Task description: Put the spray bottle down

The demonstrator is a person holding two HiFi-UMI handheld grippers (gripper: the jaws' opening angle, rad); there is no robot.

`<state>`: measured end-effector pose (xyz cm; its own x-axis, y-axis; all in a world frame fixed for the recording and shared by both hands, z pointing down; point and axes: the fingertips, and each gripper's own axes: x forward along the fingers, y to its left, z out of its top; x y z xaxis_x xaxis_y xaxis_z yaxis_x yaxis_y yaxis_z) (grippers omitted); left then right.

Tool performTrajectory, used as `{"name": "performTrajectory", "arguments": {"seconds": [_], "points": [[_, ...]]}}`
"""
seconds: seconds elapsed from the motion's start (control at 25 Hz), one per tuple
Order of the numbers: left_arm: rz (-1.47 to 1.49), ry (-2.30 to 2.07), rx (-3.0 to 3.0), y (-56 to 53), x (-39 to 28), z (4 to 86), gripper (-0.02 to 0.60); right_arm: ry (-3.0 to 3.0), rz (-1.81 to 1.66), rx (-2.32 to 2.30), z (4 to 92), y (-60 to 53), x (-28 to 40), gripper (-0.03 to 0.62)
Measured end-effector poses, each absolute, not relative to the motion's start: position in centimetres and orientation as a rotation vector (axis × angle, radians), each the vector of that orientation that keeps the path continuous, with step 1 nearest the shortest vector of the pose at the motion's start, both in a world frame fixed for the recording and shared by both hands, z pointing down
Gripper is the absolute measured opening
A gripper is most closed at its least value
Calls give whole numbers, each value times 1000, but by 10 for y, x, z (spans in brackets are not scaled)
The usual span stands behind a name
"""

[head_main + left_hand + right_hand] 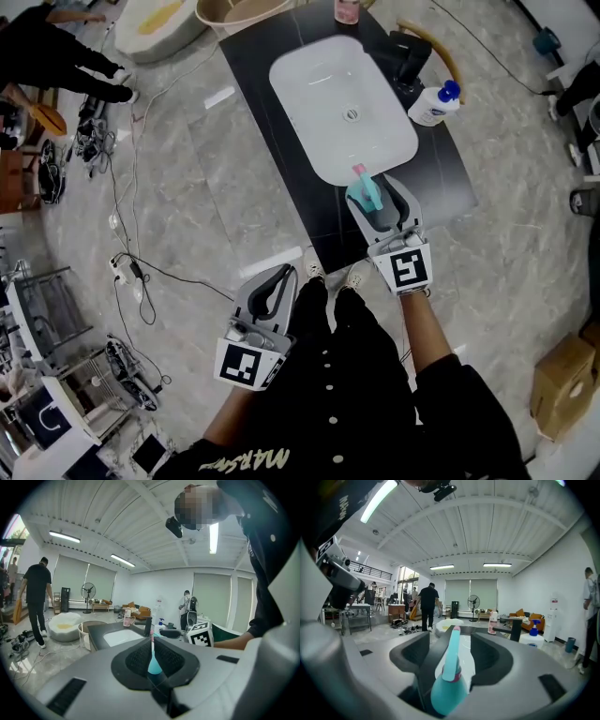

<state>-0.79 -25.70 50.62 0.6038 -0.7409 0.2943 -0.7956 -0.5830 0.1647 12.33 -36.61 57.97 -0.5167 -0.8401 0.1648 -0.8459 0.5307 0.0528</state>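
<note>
Spray bottle [366, 194], teal with a pink-tipped nozzle, is held in the air at the 6 o'clock rim of the white basin [319, 89]. Its nozzle points away from the person, toward 12 o'clock. The right gripper [450, 638] pinches it, the two pads closing on it from 9 and 3 o'clock. The round body sits low between them, a hold that looks meant to stop it slipping. It has not been set down. The black countertop [253, 75] around the basin is the likely landing place, judging by how near the counter's front edge the bottle is held.

The left gripper [152, 641] hangs at 7 o'clock of the bottle, well apart from it, with its pads drawn together to a slit and nothing gripped. The teal sliver in that slit is, I take it, the same bottle seen beyond. This gripper seems simply parked out of the way.

Counted on the counter:
- one basin
- one black faucet [410, 56] at the basin's 2 o'clock
- one white bottle [433, 103] with a blue pump at its 3 o'clock
- one pink bottle [347, 9] at its 12 o'clock

Besides these there are one teal spray bottle and two grippers.
</note>
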Motion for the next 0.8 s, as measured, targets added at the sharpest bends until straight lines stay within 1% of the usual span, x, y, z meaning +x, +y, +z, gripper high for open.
{"name": "performTrajectory", "arguments": {"seconds": [0.12, 0.32, 0.52, 0.64, 0.68, 0.8], "points": [[251, -1263, 2587, -262, -5, 492, 23, -2618, 72, 1479, 552, -347, 135, 258], [166, -1270, 2681, -287, 8, 464, 23, -2569, -14, 1588, 499, -335, 167, 248], [140, -1257, 2746, -311, 22, 439, 23, -2484, -15, 1635, 457, -326, 186, 140], [120, -1254, 2783, -321, 28, 428, 23, -2486, -39, 1708, 431, -316, 197, 44], [111, -1256, 2793, -325, 30, 423, 23, -2484, -51, 1733, 423, -313, 200, 27], [84, -1262, 2824, -336, 34, 409, 23, -2473, -82, 1796, 401, -305, 211, 9]]}}
